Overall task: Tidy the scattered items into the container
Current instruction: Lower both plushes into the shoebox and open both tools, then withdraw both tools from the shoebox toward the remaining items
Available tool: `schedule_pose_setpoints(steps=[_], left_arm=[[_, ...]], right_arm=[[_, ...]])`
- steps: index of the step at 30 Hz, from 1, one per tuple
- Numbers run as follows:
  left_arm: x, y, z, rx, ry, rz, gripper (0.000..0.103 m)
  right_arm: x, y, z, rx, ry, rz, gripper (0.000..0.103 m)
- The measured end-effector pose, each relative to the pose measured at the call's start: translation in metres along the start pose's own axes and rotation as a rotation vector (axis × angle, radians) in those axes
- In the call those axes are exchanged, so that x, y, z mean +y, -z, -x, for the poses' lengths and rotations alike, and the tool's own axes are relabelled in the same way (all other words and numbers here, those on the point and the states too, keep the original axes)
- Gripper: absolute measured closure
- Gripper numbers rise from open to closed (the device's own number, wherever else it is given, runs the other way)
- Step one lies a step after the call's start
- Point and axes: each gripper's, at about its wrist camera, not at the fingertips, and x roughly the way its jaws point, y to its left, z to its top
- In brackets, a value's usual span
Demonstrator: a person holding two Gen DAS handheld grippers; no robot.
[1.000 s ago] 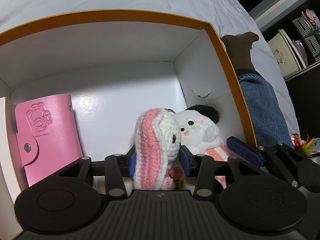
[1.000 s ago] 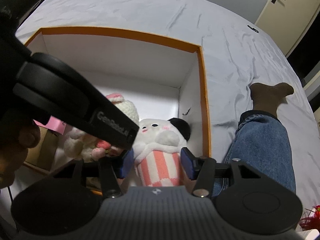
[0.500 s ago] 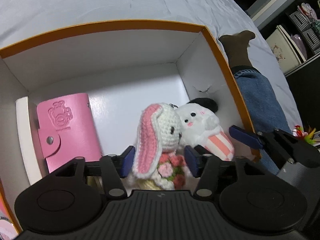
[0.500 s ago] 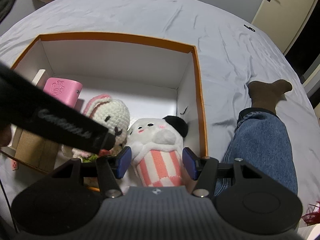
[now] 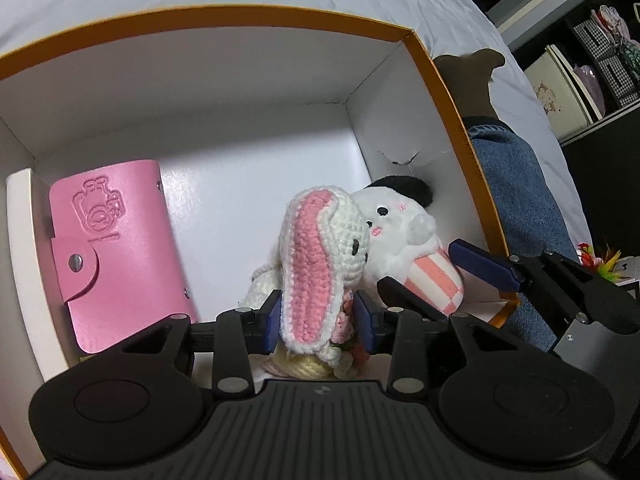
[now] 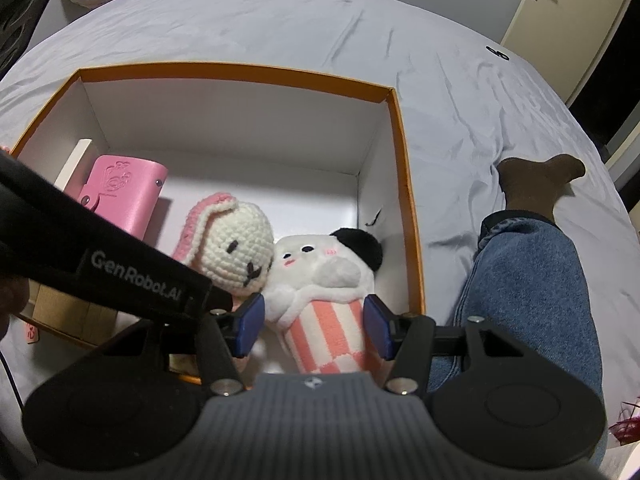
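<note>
An orange-rimmed white box (image 5: 440,80) (image 6: 404,152) sits on a bed. Inside it stand a crocheted white bunny with pink ears (image 5: 320,256) (image 6: 236,248) and a white plush in a pink-striped cup (image 5: 404,236) (image 6: 324,292), side by side. A pink card wallet (image 5: 112,248) (image 6: 120,196) leans at the box's left. My left gripper (image 5: 320,316) has its pads on either side of the bunny, with small gaps showing. My right gripper (image 6: 312,328) is open with its pads beside the striped plush, not squeezing it.
A white flat item (image 5: 22,240) stands behind the wallet at the left wall. A person's jeans leg and brown sock (image 6: 528,248) lie right of the box on the grey sheet. Shelves (image 5: 580,72) stand beyond the bed.
Both grippers have drawn back and up from the box. The left jaws opened off the bunny, then narrowed again around it. The bunny turned upright; the right jaws widened slightly.
</note>
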Motion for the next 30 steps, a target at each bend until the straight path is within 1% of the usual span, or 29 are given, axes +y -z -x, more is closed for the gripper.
schedule_pose_setpoints(steps=[2, 4, 5, 6, 8, 14, 16, 18, 21, 26, 30], left_arm=[[-0.003, 0.001, 0.003, -0.013, -0.012, -0.014, 0.059], [-0.005, 0.003, 0.007, -0.023, -0.025, -0.027, 0.056], [-0.006, 0.003, 0.008, -0.026, -0.031, -0.031, 0.053], [-0.007, 0.004, 0.01, -0.032, -0.039, -0.033, 0.052], [-0.007, 0.005, 0.015, -0.043, -0.052, -0.038, 0.051], [-0.01, 0.012, 0.03, -0.072, -0.08, -0.065, 0.05], [-0.012, 0.015, 0.037, -0.093, -0.093, -0.081, 0.05], [-0.013, 0.019, 0.046, -0.118, -0.103, -0.097, 0.05], [-0.015, 0.026, 0.06, -0.156, -0.123, -0.119, 0.049], [-0.016, 0.041, 0.081, -0.214, -0.157, -0.146, 0.049], [-0.015, 0.051, 0.101, -0.266, -0.186, -0.147, 0.049]], right_arm=[[0.001, 0.001, 0.003, -0.006, 0.005, 0.0, 0.044], [0.002, 0.001, 0.008, -0.017, 0.019, 0.008, 0.044], [0.003, 0.003, 0.012, -0.022, 0.027, 0.01, 0.042], [0.004, 0.003, 0.015, -0.025, 0.035, 0.016, 0.038], [0.004, 0.003, 0.02, -0.037, 0.048, 0.024, 0.036], [0.001, 0.006, 0.034, -0.058, 0.051, 0.014, 0.035], [0.002, 0.007, 0.04, -0.069, 0.052, 0.013, 0.034], [0.004, 0.008, 0.047, -0.081, 0.072, 0.012, 0.029], [0.008, 0.01, 0.056, -0.099, 0.104, 0.028, 0.027], [0.013, 0.01, 0.071, -0.137, 0.117, 0.022, 0.026], [0.021, 0.009, 0.084, -0.188, 0.08, 0.004, 0.024]])
